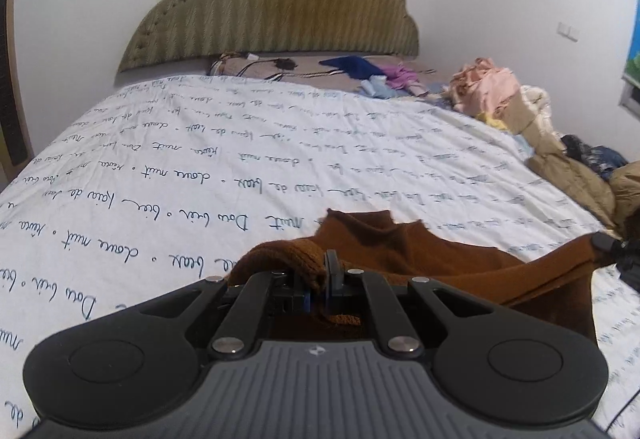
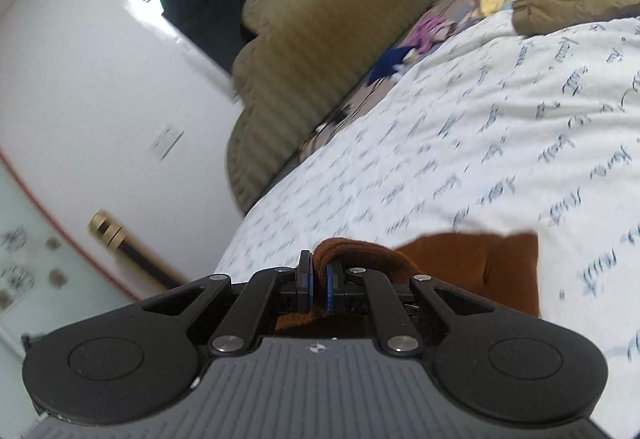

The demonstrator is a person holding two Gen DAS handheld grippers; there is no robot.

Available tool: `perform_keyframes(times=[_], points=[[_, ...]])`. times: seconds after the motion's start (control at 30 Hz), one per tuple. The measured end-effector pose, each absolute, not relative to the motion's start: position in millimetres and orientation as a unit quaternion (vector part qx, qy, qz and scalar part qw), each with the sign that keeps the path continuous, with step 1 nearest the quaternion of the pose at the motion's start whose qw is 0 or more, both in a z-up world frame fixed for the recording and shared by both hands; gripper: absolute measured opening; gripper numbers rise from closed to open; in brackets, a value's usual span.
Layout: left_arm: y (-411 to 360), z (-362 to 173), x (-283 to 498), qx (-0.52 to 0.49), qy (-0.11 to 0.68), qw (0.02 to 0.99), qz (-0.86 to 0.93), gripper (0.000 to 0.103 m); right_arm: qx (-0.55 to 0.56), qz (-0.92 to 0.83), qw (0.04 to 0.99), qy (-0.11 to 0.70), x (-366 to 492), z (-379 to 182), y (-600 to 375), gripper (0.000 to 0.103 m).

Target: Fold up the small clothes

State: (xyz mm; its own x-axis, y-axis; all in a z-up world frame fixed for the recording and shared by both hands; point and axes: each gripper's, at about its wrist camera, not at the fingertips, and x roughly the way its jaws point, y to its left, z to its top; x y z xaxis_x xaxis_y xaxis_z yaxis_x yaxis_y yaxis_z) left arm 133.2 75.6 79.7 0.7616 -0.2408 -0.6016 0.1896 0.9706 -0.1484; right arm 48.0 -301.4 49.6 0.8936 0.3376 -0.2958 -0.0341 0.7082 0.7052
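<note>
With only a thick ribbed edge pinched between the narrow jaws of the left gripper [image 1: 320,279] and the right gripper [image 2: 318,289], the rust-brown knit garment [image 1: 420,251] could slip free or sag unevenly. It hangs low over the script-printed bedspread [image 1: 240,143], soft and bunched at both grips.

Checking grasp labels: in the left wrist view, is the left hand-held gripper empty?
No, the left hand-held gripper is shut on a ribbed edge of the brown knit garment, which bunches between its pads above the bedsheet.
</note>
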Motion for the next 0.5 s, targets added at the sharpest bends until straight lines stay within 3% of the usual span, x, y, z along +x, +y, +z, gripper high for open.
perform_keyframes(times=[0.27,0.37,0.43,0.5], points=[[71.0,45.2,186.7,-0.062,0.385,0.916,-0.099,0.007,0.372,0.033,0.891,0.257,118.6,9.1,-302.8,0.012],[79.7,28.7,200.2,-0.104,0.421,0.896,-0.098,0.008,0.392,0.006,0.877,0.277,130.4,-12.7,-304.2,0.021],[90.6,21.3,205.9,-0.145,0.434,0.884,-0.098,0.01,0.397,-0.009,0.873,0.284,132.5,-21.8,-304.7,0.045],[105.2,17.1,210.1,-0.197,0.438,0.872,-0.098,0.014,0.395,-0.01,0.874,0.282,131.6,-25.7,-303.2,0.057]])
